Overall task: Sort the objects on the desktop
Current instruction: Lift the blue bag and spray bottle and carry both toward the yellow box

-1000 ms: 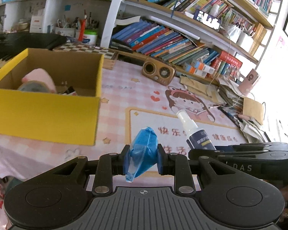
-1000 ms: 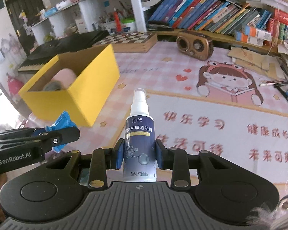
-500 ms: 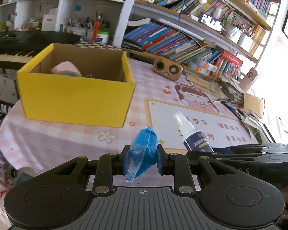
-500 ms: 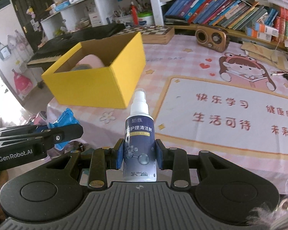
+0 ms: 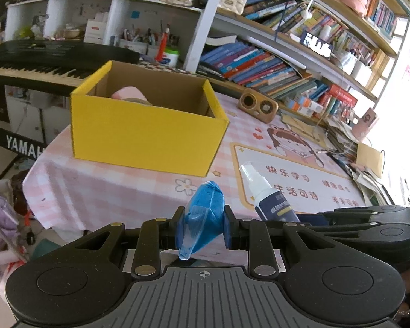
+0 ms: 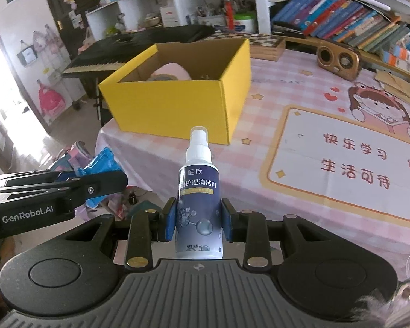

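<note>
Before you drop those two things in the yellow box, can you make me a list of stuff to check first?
1. Left claw squeezing the blue packet: ok.
2. Right claw squeezing the spray bottle, upright: ok.
3. Yellow box open on top: ok.
4. Room left inside, beside the pink thing: ok.
5. Claws over the box: not ok, both short of it.
6. Bottle cap tight: cannot tell.
</note>
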`<state>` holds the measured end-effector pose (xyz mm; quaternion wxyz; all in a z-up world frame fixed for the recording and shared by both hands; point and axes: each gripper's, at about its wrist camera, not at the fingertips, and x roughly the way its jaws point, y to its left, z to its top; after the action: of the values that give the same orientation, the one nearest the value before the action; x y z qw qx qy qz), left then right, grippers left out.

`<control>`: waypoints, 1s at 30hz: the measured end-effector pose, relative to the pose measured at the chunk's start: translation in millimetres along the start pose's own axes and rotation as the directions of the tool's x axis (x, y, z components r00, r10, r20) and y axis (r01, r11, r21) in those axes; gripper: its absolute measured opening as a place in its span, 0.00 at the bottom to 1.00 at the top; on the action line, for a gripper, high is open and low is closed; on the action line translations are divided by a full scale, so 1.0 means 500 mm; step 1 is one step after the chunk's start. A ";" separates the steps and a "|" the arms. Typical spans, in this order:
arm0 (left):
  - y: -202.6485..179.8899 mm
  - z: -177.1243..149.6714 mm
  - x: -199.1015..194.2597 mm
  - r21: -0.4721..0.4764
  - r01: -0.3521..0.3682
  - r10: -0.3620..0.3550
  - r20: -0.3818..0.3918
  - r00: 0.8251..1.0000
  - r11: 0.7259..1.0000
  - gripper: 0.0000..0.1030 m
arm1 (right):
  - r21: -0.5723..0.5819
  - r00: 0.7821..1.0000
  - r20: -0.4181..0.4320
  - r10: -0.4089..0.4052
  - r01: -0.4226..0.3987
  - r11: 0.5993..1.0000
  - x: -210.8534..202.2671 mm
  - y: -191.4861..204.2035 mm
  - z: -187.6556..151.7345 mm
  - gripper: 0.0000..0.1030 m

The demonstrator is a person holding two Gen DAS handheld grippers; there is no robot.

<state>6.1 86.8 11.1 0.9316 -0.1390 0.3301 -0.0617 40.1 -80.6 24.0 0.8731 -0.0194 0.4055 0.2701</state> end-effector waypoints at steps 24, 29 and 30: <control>0.043 0.056 0.013 -0.091 -0.050 0.058 0.088 0.994 0.995 0.24 | -0.089 0.999 0.011 0.037 -0.035 0.995 0.042 0.027 0.088 0.30; 0.038 0.114 0.036 -0.063 -0.070 0.078 0.141 0.987 0.996 0.24 | -0.102 0.997 0.046 0.067 -0.062 0.993 0.061 0.009 0.150 0.30; 0.037 0.126 0.040 -0.061 -0.073 0.082 0.153 0.985 0.995 0.24 | -0.104 0.996 0.058 0.075 -0.068 0.992 0.064 0.006 0.166 0.30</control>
<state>61.6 114.2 40.3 0.9521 -0.1559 0.2631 -0.0052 113.3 -42.5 56.9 0.8728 -0.0409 0.3644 0.3220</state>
